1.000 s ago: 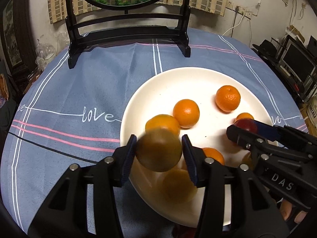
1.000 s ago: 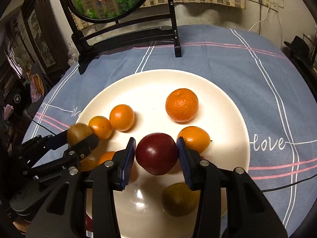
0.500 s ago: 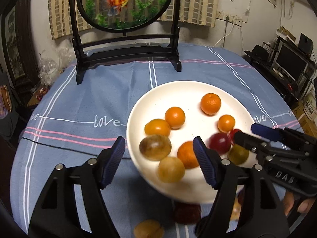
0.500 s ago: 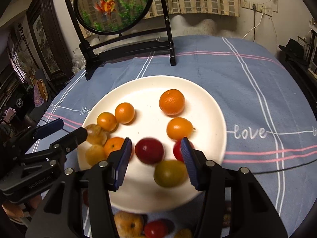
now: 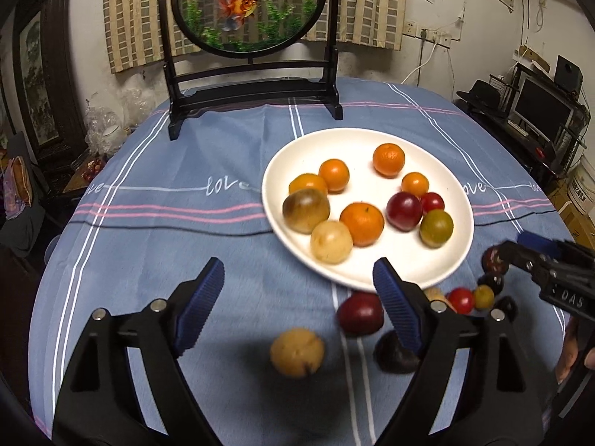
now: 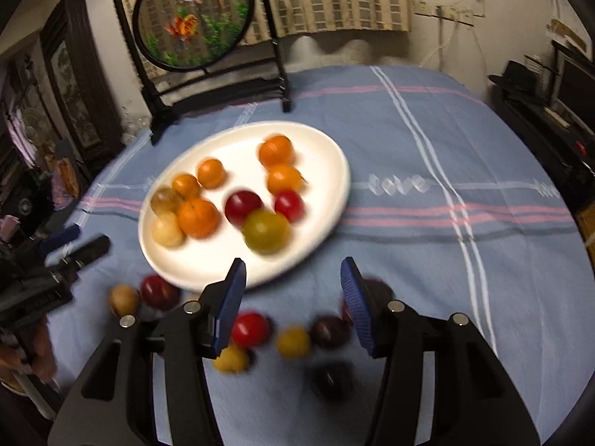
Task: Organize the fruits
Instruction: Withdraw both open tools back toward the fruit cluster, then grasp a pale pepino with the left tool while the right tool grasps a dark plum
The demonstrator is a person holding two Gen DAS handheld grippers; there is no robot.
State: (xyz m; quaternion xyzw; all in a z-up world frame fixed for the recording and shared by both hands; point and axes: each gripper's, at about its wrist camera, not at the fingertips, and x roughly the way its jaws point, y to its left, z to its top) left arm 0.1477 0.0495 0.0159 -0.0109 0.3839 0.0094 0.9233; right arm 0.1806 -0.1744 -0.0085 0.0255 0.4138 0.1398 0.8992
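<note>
A white plate [image 5: 364,140] [image 6: 238,260] on the blue tablecloth holds several fruits: oranges, a brownish fruit [image 5: 305,210], a dark red plum [image 5: 404,210] [image 6: 242,206], a green-yellow fruit [image 5: 436,228] [image 6: 266,231]. More fruits lie loose on the cloth in front of the plate: a tan one [image 5: 296,351], a red one [image 5: 360,313] and small ones [image 6: 251,329]. My left gripper [image 5: 298,293] is open and empty, pulled back from the plate. My right gripper [image 6: 293,295] is open and empty above the loose fruits; it shows in the left wrist view [image 5: 528,251].
A black wooden stand with a round goldfish panel [image 5: 249,11] stands at the table's far side. The cloth [image 5: 148,245] has pink and white stripes. Shelves with electronics [image 5: 539,111] stand to the right, beyond the table edge.
Both grippers opened, let go of the brownish fruit and the red plum on the plate, and drew back. Loose fruits in front of the plate have come into view.
</note>
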